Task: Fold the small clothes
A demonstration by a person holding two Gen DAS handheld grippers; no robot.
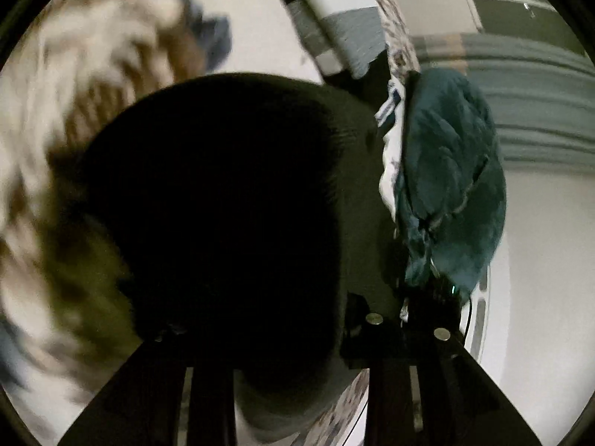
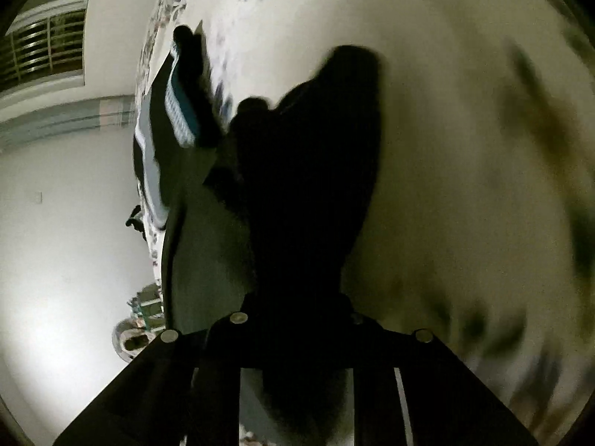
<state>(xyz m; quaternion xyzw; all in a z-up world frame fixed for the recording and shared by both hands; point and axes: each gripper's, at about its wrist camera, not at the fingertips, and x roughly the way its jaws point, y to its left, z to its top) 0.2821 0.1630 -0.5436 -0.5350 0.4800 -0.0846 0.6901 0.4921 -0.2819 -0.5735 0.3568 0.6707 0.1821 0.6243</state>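
Mid-fold, as far as I can judge. A black garment fills most of the left wrist view and hangs or drapes right in front of both tongs; in the right wrist view it reads as a dark tapered shape running up from the jaws.

Left tongs: cloth sits at the jaws, looks grasped, but fingertips are buried in black, so I cannot tell for sure. Right tongs: same story, black cloth bunched right at the jaws, looks pinched, not confirmable.

Done: cannot see any crease or finished fold. Left: lay it flat on the floral bedsheet and fold.

Around: a teal garment heaped just beside the black one, striped folded pieces further back. Heavy motion blur; the black cloth blocks my sightline.
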